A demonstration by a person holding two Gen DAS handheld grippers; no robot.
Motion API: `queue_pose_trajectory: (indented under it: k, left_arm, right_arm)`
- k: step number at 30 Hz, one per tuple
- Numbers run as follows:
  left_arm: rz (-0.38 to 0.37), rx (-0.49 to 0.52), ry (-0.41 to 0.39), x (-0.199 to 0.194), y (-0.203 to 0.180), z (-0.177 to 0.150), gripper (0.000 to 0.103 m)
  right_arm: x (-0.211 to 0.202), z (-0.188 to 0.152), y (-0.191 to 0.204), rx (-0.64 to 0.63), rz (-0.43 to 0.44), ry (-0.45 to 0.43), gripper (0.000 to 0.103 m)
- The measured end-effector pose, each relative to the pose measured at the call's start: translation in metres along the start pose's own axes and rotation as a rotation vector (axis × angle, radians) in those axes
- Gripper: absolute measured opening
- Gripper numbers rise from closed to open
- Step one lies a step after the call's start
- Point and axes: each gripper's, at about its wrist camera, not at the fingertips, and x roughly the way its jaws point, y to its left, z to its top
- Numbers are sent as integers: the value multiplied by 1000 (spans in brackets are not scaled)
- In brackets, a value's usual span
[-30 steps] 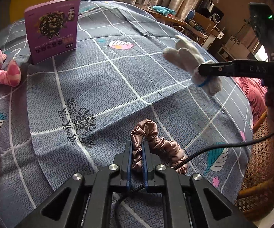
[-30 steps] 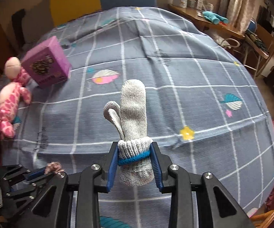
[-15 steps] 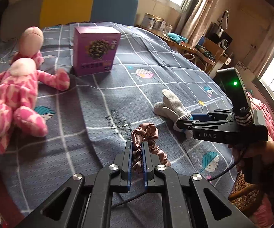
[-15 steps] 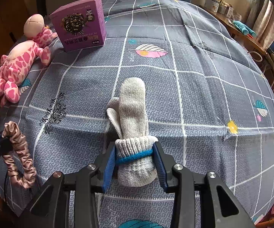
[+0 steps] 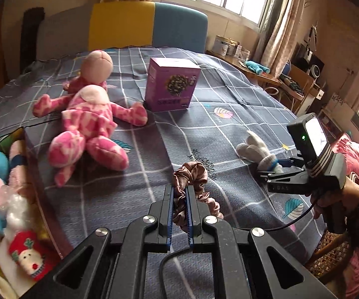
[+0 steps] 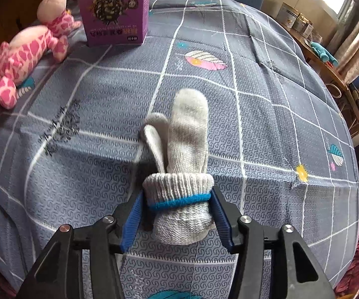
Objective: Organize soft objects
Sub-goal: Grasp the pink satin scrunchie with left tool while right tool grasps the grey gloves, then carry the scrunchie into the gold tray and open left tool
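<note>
— Left fingers (image 5: pixel 168 206) pinched on satin scrunchie (image 5: pixel 190 174), held above desk (image 5: pixel 229 129); right fingers (image 6: pixel 132 214) just spreading, knit glove (image 6: pixel 187 137) cuff between them, lying on desk.
— Handling: probably light, limp, compressible; satin likely slippery. Best taken at bunched folds or cuff.

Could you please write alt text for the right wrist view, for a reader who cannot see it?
The right gripper, jaws just opening, brackets a grey knitted glove lying on a grey checked bedspread. Behind stand a purple box and a pink plush toy.
</note>
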Motion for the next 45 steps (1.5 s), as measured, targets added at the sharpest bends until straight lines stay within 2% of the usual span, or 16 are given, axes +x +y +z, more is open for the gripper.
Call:
queue_pose_trajectory:
  k: [4,10,20,24,26,28,36,40,45]
  left_arm:
    - [20,-15,-22,-12,9,-2,9]
    - [44,-28,-47,-26,17,-6,9]
    - [77,-50,-79,-45,29,-12,9]
    - [84,-58,-81,-50,32,-15,9]
    - [90,-59,-82,-51,33,-17,9]
    - [92,-63,-82,-53,34,-18,9]
    - [101,-82,-95,-63,41,-21,9]
    - [99,-124,-112,-77,56,-22,9]
    - [126,-252,-162,-115,107,-27,9]
  right_arm:
    - [-1,1,-1,18,-15,6,51]
    - [-4,2,-3,26,-15,2,51]
    - [-9,10,-16,124,68,-27,52]
    - [-12,12,-14,118,48,-42,50]
    - [-14,12,-15,119,41,-50,43]
    - [-14,13,-13,101,23,-54,41]
    - [-11,13,-4,36,-26,-44,39]
    - [-12,13,-3,30,-31,-44,39]
    - [-12,12,-2,22,-36,-46,39]
